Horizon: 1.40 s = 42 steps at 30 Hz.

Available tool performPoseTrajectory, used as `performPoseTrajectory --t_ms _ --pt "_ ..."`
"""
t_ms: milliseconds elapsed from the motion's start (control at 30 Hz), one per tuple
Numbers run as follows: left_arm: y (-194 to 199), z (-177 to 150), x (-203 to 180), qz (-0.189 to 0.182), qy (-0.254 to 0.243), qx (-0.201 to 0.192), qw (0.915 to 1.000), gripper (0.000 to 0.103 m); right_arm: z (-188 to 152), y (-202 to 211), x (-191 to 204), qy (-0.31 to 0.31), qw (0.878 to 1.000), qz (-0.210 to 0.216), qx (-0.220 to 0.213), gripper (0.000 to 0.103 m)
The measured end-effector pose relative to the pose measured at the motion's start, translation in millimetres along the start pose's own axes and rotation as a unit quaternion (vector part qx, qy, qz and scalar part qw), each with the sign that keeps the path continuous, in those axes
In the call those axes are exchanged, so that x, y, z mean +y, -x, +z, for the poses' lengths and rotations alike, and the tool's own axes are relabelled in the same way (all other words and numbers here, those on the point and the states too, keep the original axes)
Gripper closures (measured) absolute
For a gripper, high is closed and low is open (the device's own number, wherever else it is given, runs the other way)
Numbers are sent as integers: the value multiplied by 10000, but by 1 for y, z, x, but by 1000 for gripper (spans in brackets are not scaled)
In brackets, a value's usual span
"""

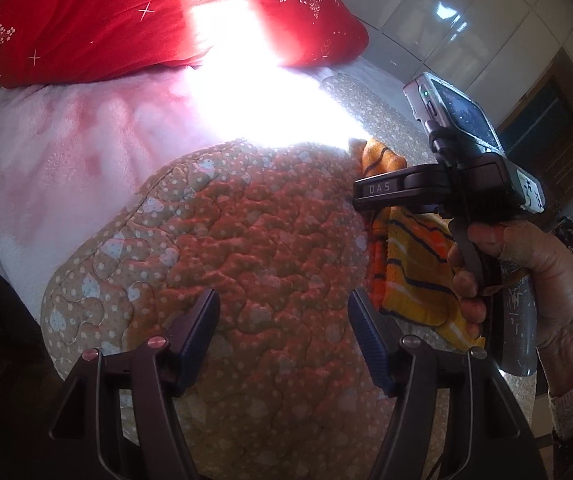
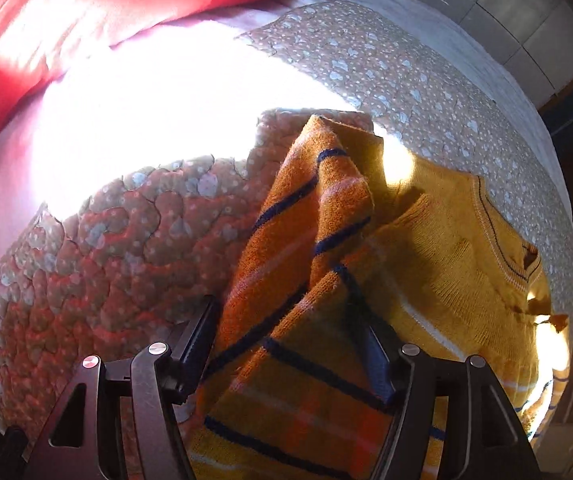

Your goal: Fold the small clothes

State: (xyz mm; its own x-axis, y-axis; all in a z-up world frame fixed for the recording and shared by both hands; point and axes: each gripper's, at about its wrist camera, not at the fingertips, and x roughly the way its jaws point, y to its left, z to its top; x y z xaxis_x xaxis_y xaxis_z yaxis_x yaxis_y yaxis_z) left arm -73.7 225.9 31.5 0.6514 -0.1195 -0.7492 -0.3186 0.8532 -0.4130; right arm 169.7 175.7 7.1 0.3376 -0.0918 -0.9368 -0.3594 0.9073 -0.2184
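My left gripper [image 1: 284, 320] hangs wide open over the quilted bedspread [image 1: 246, 248], holding nothing. To its right, the right hand [image 1: 526, 280] carries the right gripper [image 2: 286, 344] beside the striped yellow sweater [image 2: 426, 264]. In the right wrist view that gripper's jaws stand apart with a raised flap of the sweater's striped knit running between them; I cannot tell whether the pads actually pinch it. The sweater lies on the right side of the bedspread, neckline toward the far right, with one part lifted and turned over toward the left. The red pillow [image 1: 86, 20] sits at the far end of the bed, with a glaring sun patch just near of it. I judge the folding is barely begun: one flap is up, nothing is laid flat yet, and the body remains to be folded.
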Motion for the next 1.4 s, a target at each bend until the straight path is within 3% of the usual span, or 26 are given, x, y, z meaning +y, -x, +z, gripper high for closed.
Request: performPoseTrajectory --t_ms 67,167,267,500,633,767,800,833,867,1133,1400 --pt "2 -1 0 -83 8 -19 10000 37 -4 0 2 86 9998 -148 -55 42" --pt "3 -2 -8 -260 -51 -15 9996 34 -10 5 3 318 9985 -400 -187 72" --pt "-2 -1 -22 -536 -153 42 9984 33 -14 20 -19 171 9994 83 -285 85" --pt "-25 3 -77 -1009 -736 -66 9921 29 -19 40 -69 -346 9916 1210 -303 87" --pt "-46 10 -99 -881 -1081 -87 9902 28 -24 46 -77 -347 9873 1516 -336 87" --pt "-67 21 -103 -908 -987 146 9909 29 -29 50 -80 -337 9841 1697 -400 88" --pt "-73 23 -104 -925 -950 295 9907 36 -28 50 -81 -336 9834 1736 -418 88" --pt "-78 24 -105 -1007 -910 458 9897 74 -29 49 -83 -353 9825 1777 -435 88" --pt "-80 24 -108 -1073 -892 604 9884 94 -29 49 -86 -378 9815 1822 -450 88" --pt "-45 10 -167 -1140 -1265 344 9848 95 -46 62 -132 -708 9679 2271 -808 88" --pt "-50 -10 -258 -1632 -1666 643 9703 95 -98 82 -235 -1543 9495 2412 -1285 88"
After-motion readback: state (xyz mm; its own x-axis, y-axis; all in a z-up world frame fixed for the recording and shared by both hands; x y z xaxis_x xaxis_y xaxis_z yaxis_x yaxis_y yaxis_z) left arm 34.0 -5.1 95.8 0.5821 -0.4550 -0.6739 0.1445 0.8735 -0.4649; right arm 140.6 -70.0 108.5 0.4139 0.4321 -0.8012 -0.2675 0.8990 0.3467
